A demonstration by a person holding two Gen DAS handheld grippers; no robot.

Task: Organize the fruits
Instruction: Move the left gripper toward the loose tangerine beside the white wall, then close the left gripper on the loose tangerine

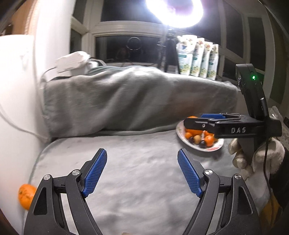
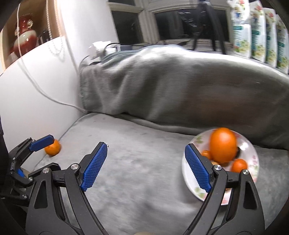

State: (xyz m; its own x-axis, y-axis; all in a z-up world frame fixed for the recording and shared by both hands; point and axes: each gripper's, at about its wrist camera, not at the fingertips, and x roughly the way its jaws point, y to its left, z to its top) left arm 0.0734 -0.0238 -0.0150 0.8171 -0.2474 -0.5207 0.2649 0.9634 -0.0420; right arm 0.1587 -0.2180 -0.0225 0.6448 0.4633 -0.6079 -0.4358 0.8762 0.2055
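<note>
- A grey blanket (image 1: pixel 137 162) covers the surface beneath both claws and rises in a heaped fold beyond them.
- Only the right wrist view shows a red vase (image 2: pixel 22 34) on a shelf up to the left; only the left wrist view shows a glaring lamp (image 1: pixel 174 10) overhead and the person's gloved hand (image 1: pixel 256 159).
- The flowered plate (image 2: pixel 252 150) lies under the right gripper's (image 2: pixel 147 165) right finger, holding a big orange (image 2: pixel 223 144) and smaller fruits.
- Right gripper: jaws wide, nothing between.
- Left gripper (image 1: pixel 142 171): jaws wide, nothing between.
- A loose mandarin (image 2: pixel 52 147) sits by the wall, just beyond the left gripper's fingertip; in the left view it is low to the left.
</note>
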